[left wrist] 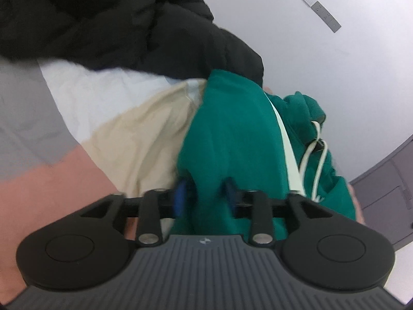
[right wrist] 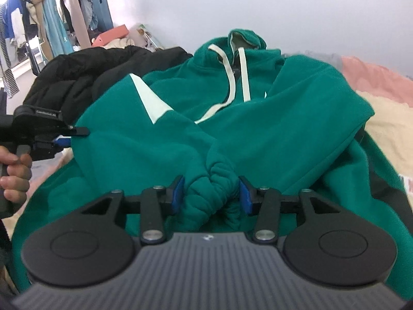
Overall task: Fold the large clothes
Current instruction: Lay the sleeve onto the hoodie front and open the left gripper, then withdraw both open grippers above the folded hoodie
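Observation:
A green hoodie [right wrist: 232, 118] with white drawstrings and a white sleeve patch lies front up on the bed, both sleeves folded across the chest. My right gripper [right wrist: 211, 193] has its blue pads [right wrist: 178, 193] closed around a bunched sleeve cuff [right wrist: 214, 180]. My left gripper [left wrist: 206, 193] grips a fold of the hoodie [left wrist: 232, 134] at its side edge. In the right wrist view the left gripper [right wrist: 62, 140] shows at the hoodie's left edge, held by a hand.
A black puffer jacket [right wrist: 85, 77] lies by the hoodie's left shoulder and also shows in the left wrist view [left wrist: 116, 18]. Beige [left wrist: 139, 139], white and pink bedding lie underneath. A clothes rack [right wrist: 51, 13] stands far left. A pale wall is behind.

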A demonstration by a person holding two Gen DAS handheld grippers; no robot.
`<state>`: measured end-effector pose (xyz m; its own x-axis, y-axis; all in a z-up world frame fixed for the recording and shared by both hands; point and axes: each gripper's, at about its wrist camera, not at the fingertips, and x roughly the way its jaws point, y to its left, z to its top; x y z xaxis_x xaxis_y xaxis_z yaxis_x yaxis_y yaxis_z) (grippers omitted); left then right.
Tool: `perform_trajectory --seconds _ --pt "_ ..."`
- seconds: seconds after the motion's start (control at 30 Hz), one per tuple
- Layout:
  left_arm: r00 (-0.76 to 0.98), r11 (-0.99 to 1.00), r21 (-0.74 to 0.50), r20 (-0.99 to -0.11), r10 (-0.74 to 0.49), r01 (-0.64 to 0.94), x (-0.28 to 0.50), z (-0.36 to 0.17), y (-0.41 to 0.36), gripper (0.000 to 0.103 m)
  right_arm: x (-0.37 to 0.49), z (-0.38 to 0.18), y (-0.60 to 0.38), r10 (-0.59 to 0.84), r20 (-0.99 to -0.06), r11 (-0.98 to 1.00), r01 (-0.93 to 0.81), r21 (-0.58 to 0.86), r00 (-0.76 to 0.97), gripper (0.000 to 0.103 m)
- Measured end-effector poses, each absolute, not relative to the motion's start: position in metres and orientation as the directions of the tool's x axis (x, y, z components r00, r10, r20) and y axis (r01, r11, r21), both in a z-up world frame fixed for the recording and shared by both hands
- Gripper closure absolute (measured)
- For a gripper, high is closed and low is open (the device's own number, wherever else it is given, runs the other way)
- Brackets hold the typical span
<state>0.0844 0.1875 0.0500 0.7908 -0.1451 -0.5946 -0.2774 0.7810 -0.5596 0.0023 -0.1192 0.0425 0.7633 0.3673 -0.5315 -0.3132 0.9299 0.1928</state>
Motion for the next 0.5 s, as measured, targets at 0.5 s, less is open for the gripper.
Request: perform_trajectory --seconds 0.5 --pt "0.854 0.944 -0.322 -0.509 -0.107 -0.074 0.044 0.082 0.116 0.038 -0.008 0.074 -0.118 0.432 -0.394 0.901 -0.374 0.218 0.811 0.049"
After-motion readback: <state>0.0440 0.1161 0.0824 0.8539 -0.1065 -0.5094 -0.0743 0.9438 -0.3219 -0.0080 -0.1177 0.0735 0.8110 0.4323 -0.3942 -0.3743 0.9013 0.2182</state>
